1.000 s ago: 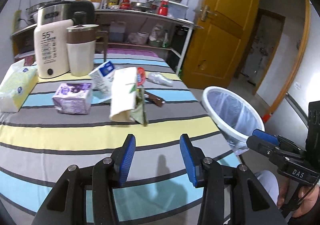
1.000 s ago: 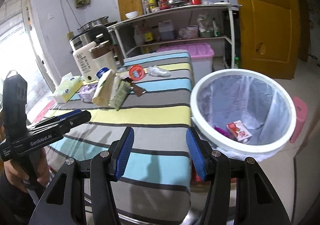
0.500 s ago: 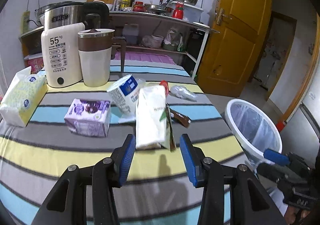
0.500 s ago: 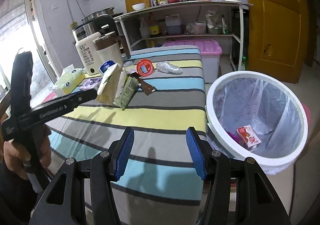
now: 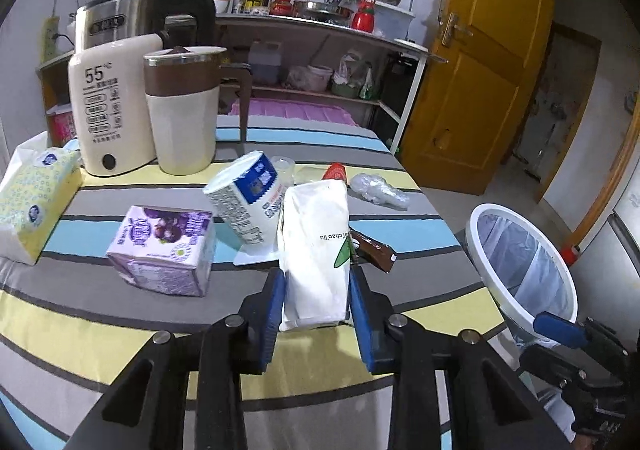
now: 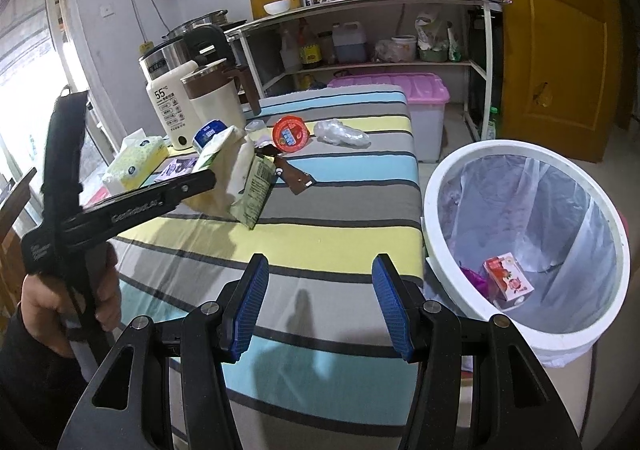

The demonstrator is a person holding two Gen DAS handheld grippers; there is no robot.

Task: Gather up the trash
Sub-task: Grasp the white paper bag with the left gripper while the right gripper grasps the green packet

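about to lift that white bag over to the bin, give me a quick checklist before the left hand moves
1. White bag between the left gripper pads, jaws just closing: ok.
2. Pads pressing both sides: ok.
3. Bag clear of the tipped blue-and-white cup: cannot tell, they overlap.
4. Trash bin open, with room: ok.
5. Right gripper open and empty: ok.
6. Green packet leaning on the bag may fall: not ok.

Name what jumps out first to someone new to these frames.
The white snack bag standing between the left gripper's blue fingers, which have just been closing on it. Then the white bin beside the striped table, a small carton already inside, while the right gripper hangs open.
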